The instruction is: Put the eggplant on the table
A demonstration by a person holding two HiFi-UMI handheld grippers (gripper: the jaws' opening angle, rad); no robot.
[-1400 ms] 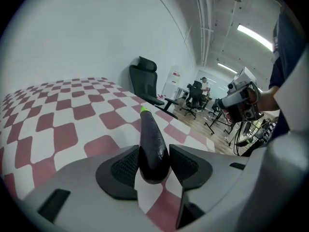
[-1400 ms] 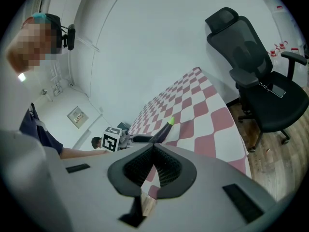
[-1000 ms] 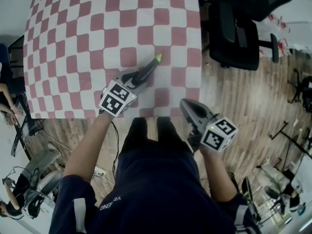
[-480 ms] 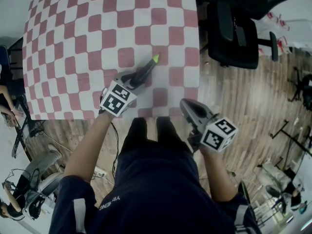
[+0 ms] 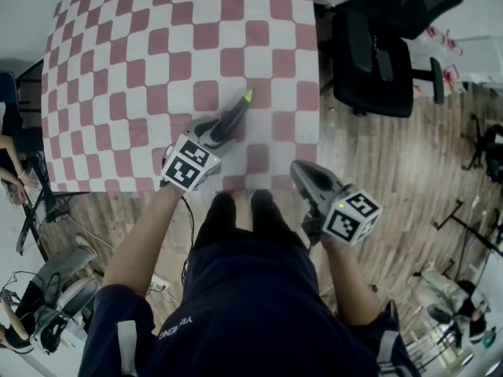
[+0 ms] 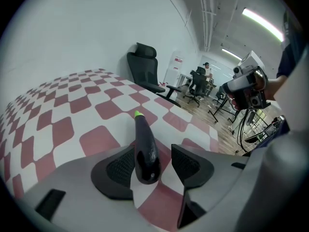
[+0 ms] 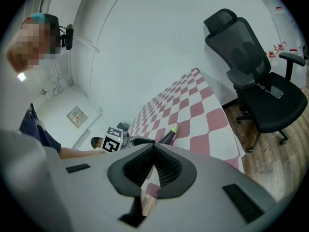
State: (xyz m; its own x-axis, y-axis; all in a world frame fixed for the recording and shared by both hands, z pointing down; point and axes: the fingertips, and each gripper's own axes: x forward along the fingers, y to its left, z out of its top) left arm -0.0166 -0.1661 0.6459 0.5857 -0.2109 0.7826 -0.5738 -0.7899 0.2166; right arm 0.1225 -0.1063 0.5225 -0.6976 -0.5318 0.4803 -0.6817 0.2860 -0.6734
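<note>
A dark purple eggplant (image 5: 235, 114) with a green stem tip lies on the red-and-white checked table (image 5: 141, 69), near its front right part. My left gripper (image 5: 222, 125) reaches down over the table's front edge, and its jaws are opening around the eggplant's blunt end. In the left gripper view the eggplant (image 6: 145, 144) rests on the cloth between the pads, close to the left one, with a clear gap to the right one. My right gripper (image 5: 301, 171) hovers off the table's front right corner, shut and empty. Its view shows the eggplant (image 7: 169, 135) beyond its jaws.
A black office chair (image 5: 377, 45) stands on the wood floor right of the table. The person's legs and torso fill the bottom of the head view. Other people and stands are at the room's edges.
The left gripper and the eggplant between its jaws have barely shifted in the picture. The right gripper has stayed where it was.
</note>
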